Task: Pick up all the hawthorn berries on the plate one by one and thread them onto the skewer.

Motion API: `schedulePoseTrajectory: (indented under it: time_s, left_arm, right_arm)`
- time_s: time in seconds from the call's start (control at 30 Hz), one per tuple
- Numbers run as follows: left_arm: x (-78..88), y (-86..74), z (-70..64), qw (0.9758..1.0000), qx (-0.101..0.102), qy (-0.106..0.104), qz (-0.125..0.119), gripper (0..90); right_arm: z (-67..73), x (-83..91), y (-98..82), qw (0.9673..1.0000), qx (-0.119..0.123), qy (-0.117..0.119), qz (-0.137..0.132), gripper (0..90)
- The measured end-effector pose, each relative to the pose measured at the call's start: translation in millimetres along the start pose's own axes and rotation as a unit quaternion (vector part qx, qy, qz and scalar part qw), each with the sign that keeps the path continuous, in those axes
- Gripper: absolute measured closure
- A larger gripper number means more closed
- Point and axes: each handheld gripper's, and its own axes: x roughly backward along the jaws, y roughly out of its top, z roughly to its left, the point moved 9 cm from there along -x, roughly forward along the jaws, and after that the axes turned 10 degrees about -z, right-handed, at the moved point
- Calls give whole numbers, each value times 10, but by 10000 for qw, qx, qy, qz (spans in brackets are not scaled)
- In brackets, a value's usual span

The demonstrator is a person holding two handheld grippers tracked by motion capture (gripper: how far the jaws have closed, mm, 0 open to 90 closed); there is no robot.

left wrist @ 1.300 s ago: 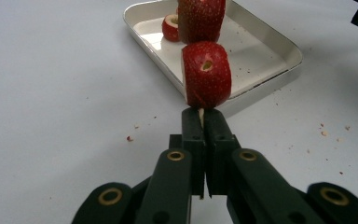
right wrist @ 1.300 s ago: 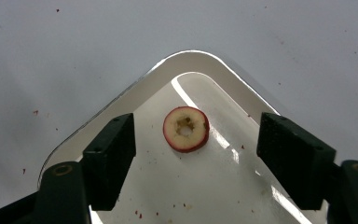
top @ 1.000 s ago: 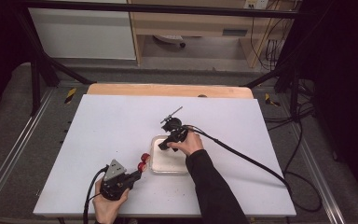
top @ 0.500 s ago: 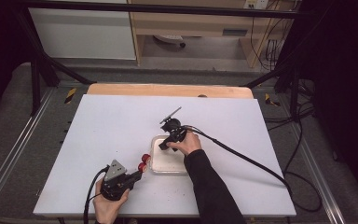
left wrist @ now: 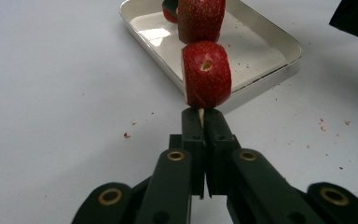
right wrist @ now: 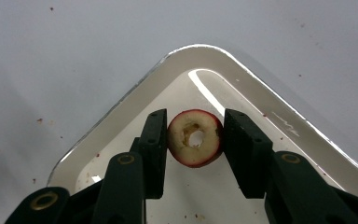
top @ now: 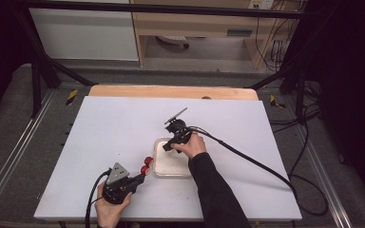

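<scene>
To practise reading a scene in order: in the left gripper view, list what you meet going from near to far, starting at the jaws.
Left gripper, shut on a thin skewer → nearer strawberry piece → farther strawberry piece → white tray.

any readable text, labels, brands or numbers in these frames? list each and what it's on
None can be read.
Tray: no marking shows on it.
Left gripper and right gripper: plain black jaws, no lettering.
Fruit slice and skewer pieces: bare.
Pale plate on the back shelf front: could be a label, too small and blurred to read.
Yellow-black tags on the floor: stripes, no words.
</scene>
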Motion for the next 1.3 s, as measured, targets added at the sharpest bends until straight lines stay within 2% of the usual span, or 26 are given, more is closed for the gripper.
schedulePoseTrajectory:
  time_s: [0.23,0.37,0.47,0.53,0.63,0.67,0.7,0.73,0.77,0.8,0.83,0.9,0.93,0.97,1.0,1.2,1.3]
  left_arm:
    - [-7,21,-42,10000,-13,13,-68,882]
    - [-39,32,-108,9999,-16,-42,-104,882]
    - [-74,43,-171,9999,-10,-74,-141,882]
    - [-100,49,-219,9998,-27,-102,-152,882]
    - [-140,61,-294,9997,-18,-133,-195,882]
    - [-150,64,-311,9997,-18,-132,-203,882]
    - [-169,68,-340,9997,5,-128,-226,882]
    - [-184,70,-363,9996,13,-140,-226,882]
    - [-196,75,-382,9996,33,-145,-251,882]
    - [-214,80,-413,9995,52,-150,-275,882]
    - [-230,84,-439,9994,84,-151,-299,882]
    - [-256,92,-476,9992,144,-114,-343,882]
    - [-268,95,-492,9991,175,-121,-358,882]
    - [-285,99,-513,9990,219,-119,-381,882]
    - [-306,103,-545,9987,281,-163,-403,882]
    - [-404,121,-687,9974,445,-204,-524,882]
    - [-455,131,-746,9966,574,-191,-566,882]
  right_arm:
    - [49,288,91,9983,-242,22,-532,615]
    - [19,470,83,9940,-505,55,-973,615]
    - [8,582,65,9892,-651,128,-1310,615]
    - [3,670,40,9846,-756,179,-1566,615]
    - [-8,772,14,9755,-942,275,-1969,616]
    - [-13,820,2,9696,-1056,314,-2183,616]
    - [-17,843,-10,9667,-1093,348,-2289,615]
    - [-25,884,-28,9601,-1211,387,-2491,616]
    - [-36,908,-46,9551,-1281,419,-2637,615]
    - [-43,921,-63,9519,-1329,435,-2728,615]
    - [-56,944,-88,9458,-1404,443,-2893,616]
    - [-67,974,-124,9383,-1503,488,-3077,616]
    - [-77,993,-140,9327,-1569,487,-3211,616]
    - [-77,1004,-151,9296,-1613,508,-3276,616]
    - [-79,1018,-160,9248,-1667,519,-3380,616]
    - [-54,1055,-195,9068,-1755,551,-3794,616]
    - [-28,1080,-182,8961,-1824,606,-4000,616]
